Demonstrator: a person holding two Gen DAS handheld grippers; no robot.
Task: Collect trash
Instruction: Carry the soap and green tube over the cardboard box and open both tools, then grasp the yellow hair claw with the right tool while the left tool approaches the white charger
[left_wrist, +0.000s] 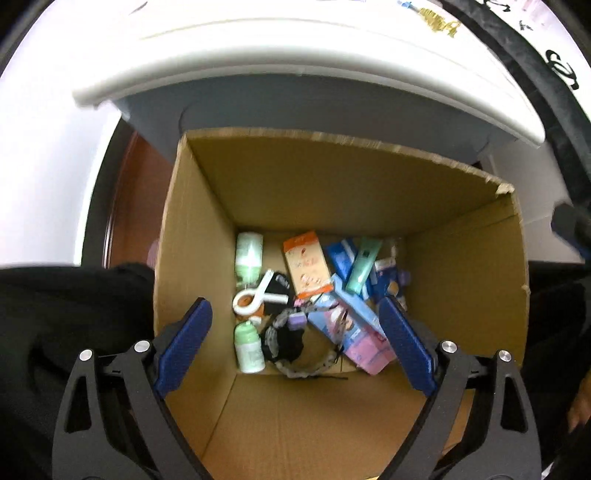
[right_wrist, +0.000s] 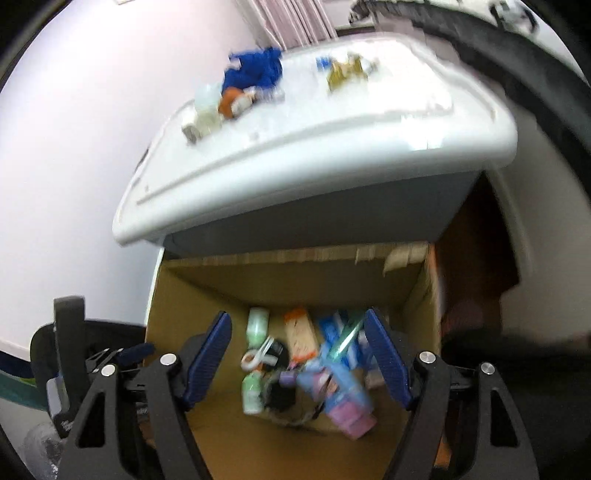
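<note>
An open cardboard box (left_wrist: 461, 277) stands under me, with trash on its bottom. In it lie two green-and-white bottles (left_wrist: 249, 254), an orange-and-white carton (left_wrist: 306, 266), a mint tube (left_wrist: 364, 266), blue and pink cartons (left_wrist: 365, 347), a white plastic loop (left_wrist: 255, 295) and a dark strap (left_wrist: 288, 339). My left gripper (left_wrist: 295, 302) hangs open over the box mouth, nothing between its blue pads. My right gripper (right_wrist: 297, 314) is also open over the same box (right_wrist: 424, 295), empty. The mint tube (right_wrist: 347, 336) looks blurred in the right wrist view.
A white countertop (right_wrist: 332, 147) juts over the box's far side, carrying a blue cloth (right_wrist: 255, 70), small bottles (right_wrist: 207, 107) and a gold item (right_wrist: 347, 70). Dark clothing (left_wrist: 55, 314) lies left of the box. Pale walls stand on both sides.
</note>
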